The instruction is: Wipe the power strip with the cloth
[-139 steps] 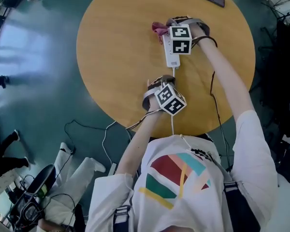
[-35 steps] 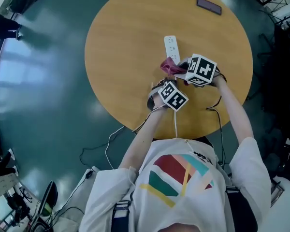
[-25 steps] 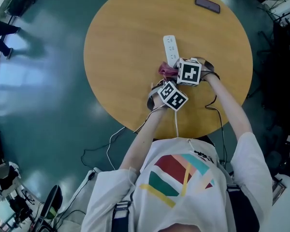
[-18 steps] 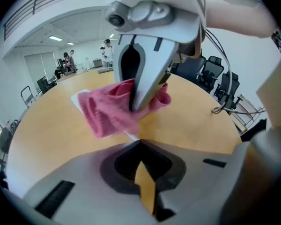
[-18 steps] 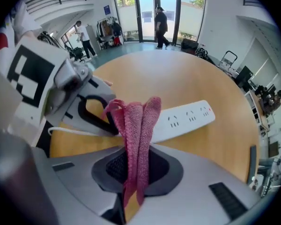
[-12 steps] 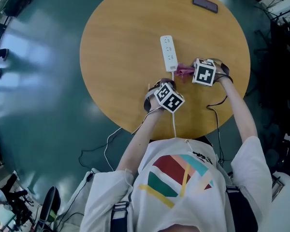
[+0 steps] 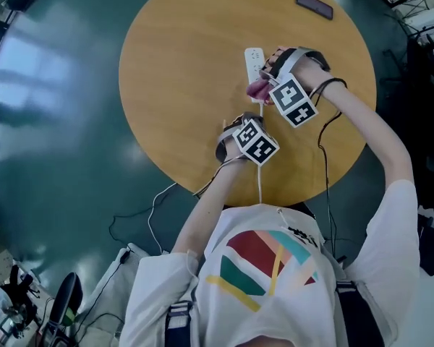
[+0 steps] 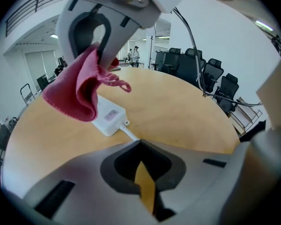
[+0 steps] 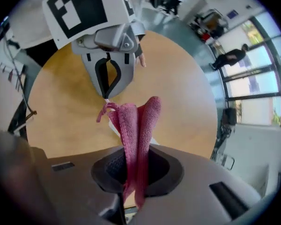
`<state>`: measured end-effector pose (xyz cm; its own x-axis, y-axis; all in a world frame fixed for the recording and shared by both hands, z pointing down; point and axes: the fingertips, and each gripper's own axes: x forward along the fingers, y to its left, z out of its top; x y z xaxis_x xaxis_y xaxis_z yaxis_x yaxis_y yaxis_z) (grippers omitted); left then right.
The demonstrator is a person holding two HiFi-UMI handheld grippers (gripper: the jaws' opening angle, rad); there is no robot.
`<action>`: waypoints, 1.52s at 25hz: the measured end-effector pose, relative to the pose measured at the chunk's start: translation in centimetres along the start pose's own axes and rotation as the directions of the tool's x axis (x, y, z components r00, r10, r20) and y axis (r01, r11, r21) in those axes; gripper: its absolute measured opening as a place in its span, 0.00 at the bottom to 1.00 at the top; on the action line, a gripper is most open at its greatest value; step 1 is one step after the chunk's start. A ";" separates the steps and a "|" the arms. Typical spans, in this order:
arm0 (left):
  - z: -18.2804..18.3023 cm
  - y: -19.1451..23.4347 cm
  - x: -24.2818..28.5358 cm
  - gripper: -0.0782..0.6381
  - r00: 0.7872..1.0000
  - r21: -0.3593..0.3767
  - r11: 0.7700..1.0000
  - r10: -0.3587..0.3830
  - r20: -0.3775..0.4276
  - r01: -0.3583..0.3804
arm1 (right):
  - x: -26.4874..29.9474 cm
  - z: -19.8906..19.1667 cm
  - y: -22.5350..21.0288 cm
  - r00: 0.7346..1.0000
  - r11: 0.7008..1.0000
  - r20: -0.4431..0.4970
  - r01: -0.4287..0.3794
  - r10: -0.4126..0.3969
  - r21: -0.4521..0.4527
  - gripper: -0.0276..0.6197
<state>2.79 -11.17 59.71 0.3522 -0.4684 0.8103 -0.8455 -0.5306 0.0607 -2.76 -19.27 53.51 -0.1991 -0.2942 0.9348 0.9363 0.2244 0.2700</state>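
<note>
Right gripper point(image 9: 131, 175) jaws clamp the cloth point(image 9: 136, 125), left gripper point(image 8: 143, 175) jaws sit closed; best press the cloth flat along the power strip point(image 7: 253, 58).

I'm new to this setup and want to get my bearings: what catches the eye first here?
A pink cloth hangs pinched in the right tool, over the near end of a white power strip on the round wooden table. The left tool is closed on the strip's cord, close in front of the person.
</note>
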 end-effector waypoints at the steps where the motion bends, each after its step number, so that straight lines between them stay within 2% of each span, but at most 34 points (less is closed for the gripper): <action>1: 0.0 0.1 0.1 0.17 1.000 -0.001 1.000 0.001 0.002 -0.001 | 0.3 0.4 -0.6 1.000 0.997 0.010 -0.003 0.003 -0.077 0.10; 3: 0.0 0.4 0.1 0.17 1.000 -0.004 1.000 0.002 0.006 -0.002 | 0.8 1.7 -1.6 0.999 0.974 0.032 -0.011 0.019 -0.227 0.10; 5: -0.1 0.6 0.0 0.17 1.000 -0.006 1.000 0.001 0.011 -0.001 | 0.8 3.2 -2.2 0.998 0.932 0.059 -0.011 0.035 -0.363 0.10; 8: -0.2 0.7 -0.4 0.17 1.000 -0.027 1.000 0.001 0.027 0.000 | 0.7 5.6 -2.1 0.988 0.853 0.118 -0.026 0.102 -0.522 0.10; 10: -0.2 0.7 -0.5 0.17 0.999 -0.068 0.998 -0.001 0.042 0.004 | 0.8 6.6 -1.8 0.978 0.793 0.141 -0.037 0.154 -0.608 0.10; 12: -0.2 0.9 -0.7 0.17 0.999 -0.099 0.995 -0.007 0.052 0.012 | 1.1 6.9 -1.5 0.970 0.745 0.144 -0.052 0.196 -0.665 0.10; 18: -0.2 1.9 -0.8 0.17 0.999 -0.116 0.993 -0.007 0.044 0.012 | 2.6 6.8 -1.6 0.961 0.618 0.115 -0.068 0.252 -0.783 0.10; 23: -0.2 2.5 -0.9 0.17 0.999 -0.147 0.989 -0.017 0.039 0.023 | 2.8 6.3 -1.8 0.959 0.547 0.076 -0.090 0.273 -0.832 0.10; 27: 0.2 2.9 -1.2 0.17 0.999 -0.155 0.988 -0.018 0.045 0.024 | 3.2 4.7 -2.2 0.958 0.521 0.040 -0.120 0.285 -0.845 0.10; 33: -0.2 3.6 -1.7 0.17 0.998 -0.159 0.987 -0.019 0.052 0.027 | 5.3 2.1 -5.2 0.974 0.536 -0.023 -0.144 0.226 -0.832 0.10; 35: -0.4 3.9 -2.0 0.17 0.998 -0.164 0.986 -0.020 0.053 0.029 | 6.2 1.0 -6.8 0.977 0.561 -0.050 -0.160 0.206 -0.812 0.10; 38: -0.6 4.3 -2.4 0.17 0.998 -0.174 0.984 -0.021 0.057 0.031 | 6.8 0.2 -8.4 0.976 0.616 -0.055 -0.176 0.209 -0.768 0.10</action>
<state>-1.92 -11.84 58.40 0.3921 -0.4966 0.7744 -0.8912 -0.4136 0.1860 -12.05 -23.00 57.58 0.0177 -0.2916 0.9564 0.8340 -0.5232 -0.1750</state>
